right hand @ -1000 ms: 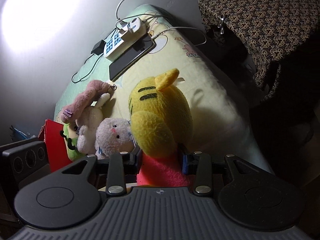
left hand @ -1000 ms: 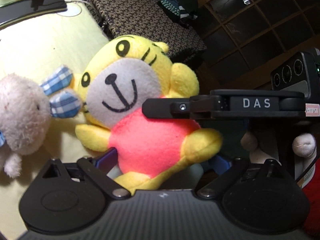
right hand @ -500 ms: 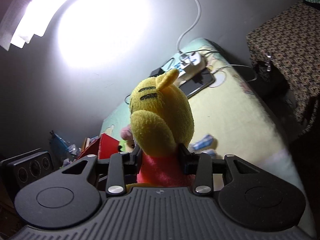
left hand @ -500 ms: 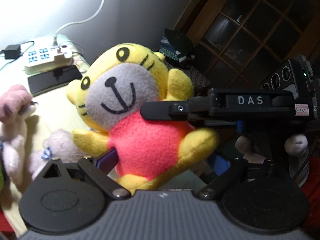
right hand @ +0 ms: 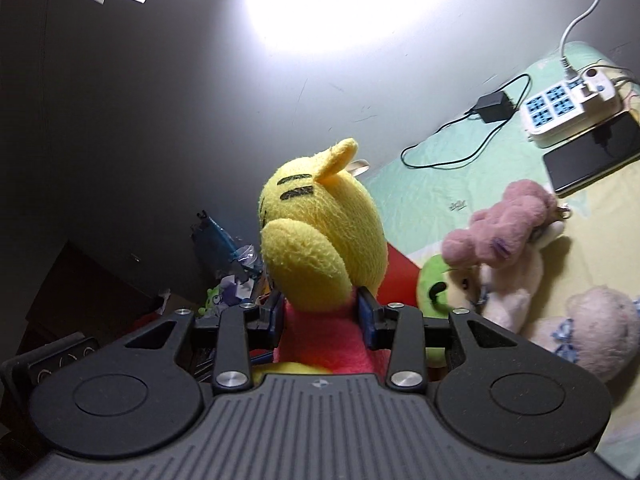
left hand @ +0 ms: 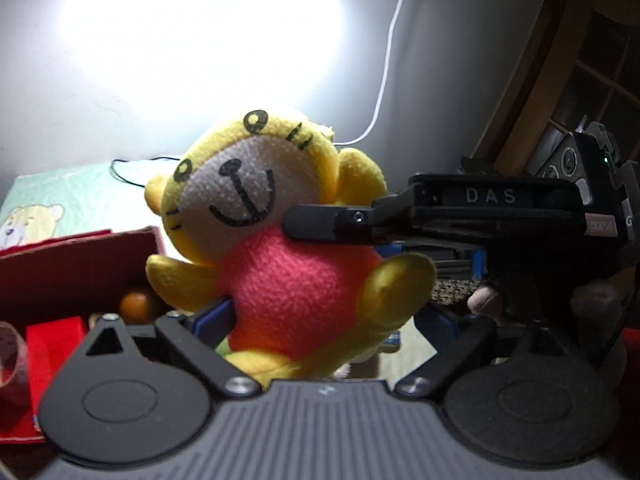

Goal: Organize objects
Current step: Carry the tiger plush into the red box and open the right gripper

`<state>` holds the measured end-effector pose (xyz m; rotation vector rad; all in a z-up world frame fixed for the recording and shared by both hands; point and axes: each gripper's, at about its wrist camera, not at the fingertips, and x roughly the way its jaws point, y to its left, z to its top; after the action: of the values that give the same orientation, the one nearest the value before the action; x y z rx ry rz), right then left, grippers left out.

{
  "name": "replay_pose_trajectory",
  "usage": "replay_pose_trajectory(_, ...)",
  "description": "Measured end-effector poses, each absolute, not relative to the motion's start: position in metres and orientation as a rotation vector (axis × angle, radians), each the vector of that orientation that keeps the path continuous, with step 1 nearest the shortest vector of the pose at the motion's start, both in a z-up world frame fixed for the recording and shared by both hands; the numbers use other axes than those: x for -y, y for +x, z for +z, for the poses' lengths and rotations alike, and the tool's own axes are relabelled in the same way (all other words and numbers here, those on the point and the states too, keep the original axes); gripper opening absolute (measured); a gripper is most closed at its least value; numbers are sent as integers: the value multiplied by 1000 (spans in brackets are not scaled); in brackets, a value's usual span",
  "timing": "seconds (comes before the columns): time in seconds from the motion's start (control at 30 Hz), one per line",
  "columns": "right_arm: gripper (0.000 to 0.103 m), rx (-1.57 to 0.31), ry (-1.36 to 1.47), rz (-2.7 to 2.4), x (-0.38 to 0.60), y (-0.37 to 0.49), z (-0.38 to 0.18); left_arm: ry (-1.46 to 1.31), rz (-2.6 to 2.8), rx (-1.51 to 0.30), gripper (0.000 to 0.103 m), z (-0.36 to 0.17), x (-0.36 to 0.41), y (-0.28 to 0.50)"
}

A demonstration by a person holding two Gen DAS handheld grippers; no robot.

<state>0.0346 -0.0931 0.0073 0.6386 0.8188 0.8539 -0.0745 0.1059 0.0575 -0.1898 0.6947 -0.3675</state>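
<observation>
Yellow plush tiger (right hand: 320,240) has been lifted off the bed (right hand: 460,184) and swung toward the red box (left hand: 76,264); it is pinched at the waist by the right claw (right hand: 322,316), while the left claw (left hand: 324,316) gapes wide beneath, holding nothing

- The right black two-finger gripper (right hand: 322,314) has its blue-padded fingers (right hand: 367,316) pressed in against both sides of the yellow tiger plush toy with a pink body (right hand: 320,240), clamping it just under the head.
- In the left wrist view that same gripper reaches in level from the right side.
- The left black two-finger gripper (left hand: 324,320) has its jaws spread wide; one blue pad (left hand: 214,316) lies just beside the plush's body.
</observation>
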Motion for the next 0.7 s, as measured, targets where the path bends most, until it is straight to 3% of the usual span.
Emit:
replay_pose_trajectory(0.27,39,-840,514,747,4,31,6,-264,-312,-728,95,38,-184,-71)
replay_pose_trajectory(0.7,39,-841,212,510,-68,31,-29,-272,-370,-889,91,-22,-235,-36)
